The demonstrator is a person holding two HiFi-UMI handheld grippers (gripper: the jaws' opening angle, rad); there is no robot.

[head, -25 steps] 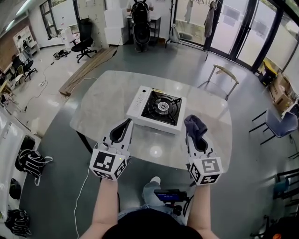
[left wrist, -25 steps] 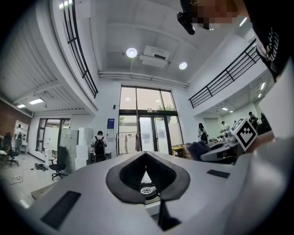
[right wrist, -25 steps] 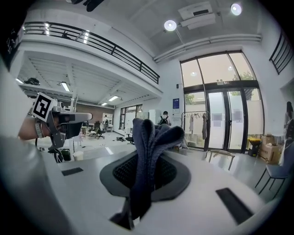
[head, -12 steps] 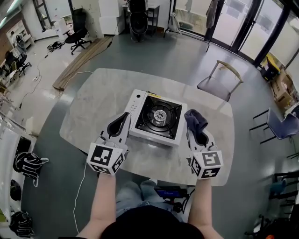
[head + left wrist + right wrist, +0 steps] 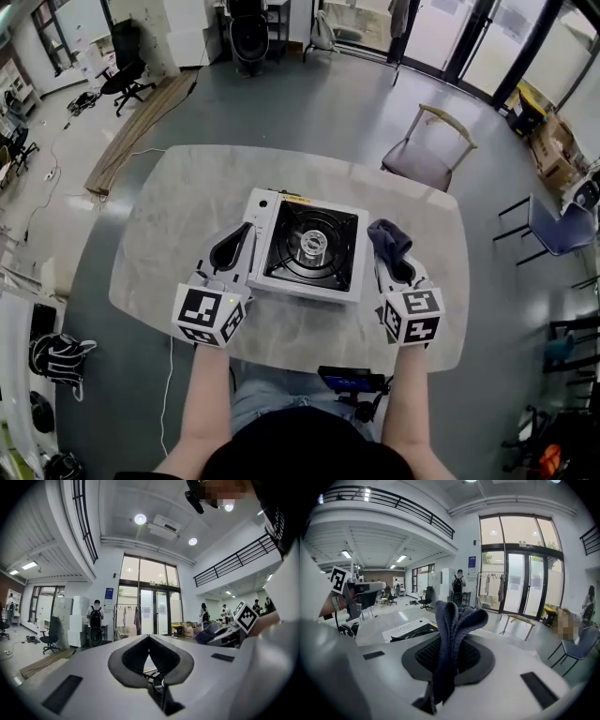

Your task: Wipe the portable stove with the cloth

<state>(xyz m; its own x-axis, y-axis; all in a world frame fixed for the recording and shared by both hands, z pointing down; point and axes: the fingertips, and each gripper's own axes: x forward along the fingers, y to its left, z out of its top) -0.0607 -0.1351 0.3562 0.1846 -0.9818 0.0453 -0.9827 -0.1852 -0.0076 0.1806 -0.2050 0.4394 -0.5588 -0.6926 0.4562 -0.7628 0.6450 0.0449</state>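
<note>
1. Since a second ago both grippers have drawn level with the portable stove (image 5: 305, 246), mid-table (image 5: 178, 202). The left gripper (image 5: 242, 240) is just beside its left edge and the right gripper (image 5: 389, 258) by its right. Wiping hasn't started but looks imminent.
2. Right gripper view: jaws clamped on the cloth (image 5: 452, 630), folds sticking up. The head view shows only a dark bundle.
3. Left gripper view: jaws together, nothing held.

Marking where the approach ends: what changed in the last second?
Both grippers advanced over the table from in front of the stove to flank it: left gripper at its left side, right gripper at its right. Nothing taken or released. Unchanged: cloth clamped in the right gripper, left jaws shut and empty, stove in place.
</note>
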